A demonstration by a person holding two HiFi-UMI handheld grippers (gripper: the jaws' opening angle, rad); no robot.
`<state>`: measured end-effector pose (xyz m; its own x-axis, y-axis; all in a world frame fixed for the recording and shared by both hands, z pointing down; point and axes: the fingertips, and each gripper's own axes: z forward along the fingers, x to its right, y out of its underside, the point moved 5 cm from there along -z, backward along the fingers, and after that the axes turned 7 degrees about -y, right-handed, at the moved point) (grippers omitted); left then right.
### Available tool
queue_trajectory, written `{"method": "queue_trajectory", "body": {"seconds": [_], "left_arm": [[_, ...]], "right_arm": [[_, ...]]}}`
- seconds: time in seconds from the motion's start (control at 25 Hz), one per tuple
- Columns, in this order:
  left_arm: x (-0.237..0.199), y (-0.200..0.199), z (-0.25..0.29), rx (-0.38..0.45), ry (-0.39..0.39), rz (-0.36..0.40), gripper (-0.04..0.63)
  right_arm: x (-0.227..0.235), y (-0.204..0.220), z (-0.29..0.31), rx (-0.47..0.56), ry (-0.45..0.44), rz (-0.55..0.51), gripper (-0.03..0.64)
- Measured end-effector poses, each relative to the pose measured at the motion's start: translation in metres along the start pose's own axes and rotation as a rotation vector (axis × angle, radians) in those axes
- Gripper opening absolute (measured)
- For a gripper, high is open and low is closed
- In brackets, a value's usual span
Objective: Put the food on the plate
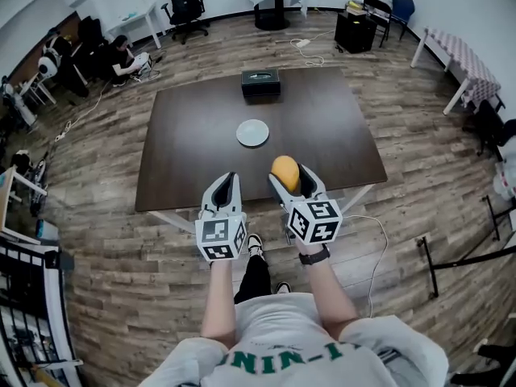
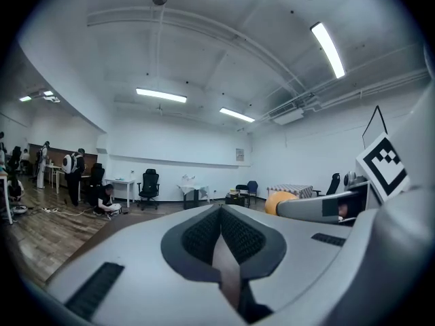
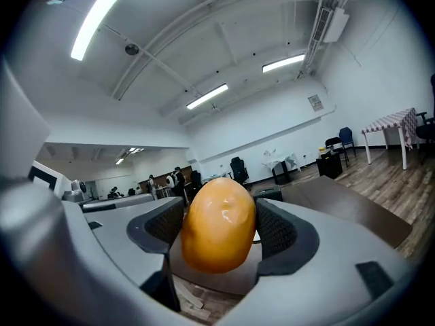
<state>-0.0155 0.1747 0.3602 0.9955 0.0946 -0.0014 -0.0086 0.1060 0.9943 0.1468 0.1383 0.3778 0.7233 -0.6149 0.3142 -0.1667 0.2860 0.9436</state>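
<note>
The right claw (image 1: 290,177) is clamped on the food (image 1: 285,172), a smooth, rounded orange-yellow piece. In the right gripper view both ribbed pads press on its sides and it fills the gap between the jaws, which stand fairly wide around it. It hangs at the near edge of the dark desk (image 1: 193,135), clear of the surface as far as the views show.

The left claw (image 1: 226,185) sits just to the left of the right one, also at the near edge. Its jaws are drawn together with nothing between them, so it takes no part in the carry.

The white plate (image 1: 252,132) lies near the middle of the desk, farther away and a little left of the food, and it is bare. A black box (image 1: 260,81) stands beyond it at the far edge, out of the way.

By my reading the pick-up is done and the delivery is not: the food is gripped and lifted, but it is well apart from the plate. What is left is to carry it forward and slightly left over the plate, lower it onto the plate, and open the jaws. No other food shows on the desk, so this looks like the only piece to place
</note>
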Motion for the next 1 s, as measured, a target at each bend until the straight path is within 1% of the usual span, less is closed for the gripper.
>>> {"method": "queue_trajectory", "body": {"seconds": [0.16,0.32,0.4,0.52,0.68,0.8,1.0], "left_arm": [[-0.020,-0.004,0.056,0.013,0.004,-0.014,0.014],[-0.045,-0.018,0.115,0.036,0.009,-0.001,0.014],[-0.056,-0.024,0.143,0.037,0.016,0.004,0.014],[-0.077,-0.028,0.181,0.030,0.026,-0.011,0.014],[-0.110,-0.022,0.227,0.010,0.032,-0.033,0.014],[-0.127,-0.017,0.258,-0.013,0.054,-0.026,0.014],[-0.156,-0.003,0.292,-0.035,0.063,-0.039,0.014]], "right_arm": [[0.027,-0.015,0.046,0.004,0.012,-0.013,0.344],[0.044,-0.042,0.098,0.023,0.020,-0.037,0.344],[0.053,-0.054,0.123,0.028,0.024,-0.047,0.344],[0.064,-0.064,0.162,0.034,0.032,-0.052,0.344],[0.074,-0.065,0.218,0.003,0.025,-0.067,0.344],[0.081,-0.064,0.257,-0.022,0.032,-0.066,0.344],[0.087,-0.047,0.298,-0.071,0.039,-0.061,0.344]]}}
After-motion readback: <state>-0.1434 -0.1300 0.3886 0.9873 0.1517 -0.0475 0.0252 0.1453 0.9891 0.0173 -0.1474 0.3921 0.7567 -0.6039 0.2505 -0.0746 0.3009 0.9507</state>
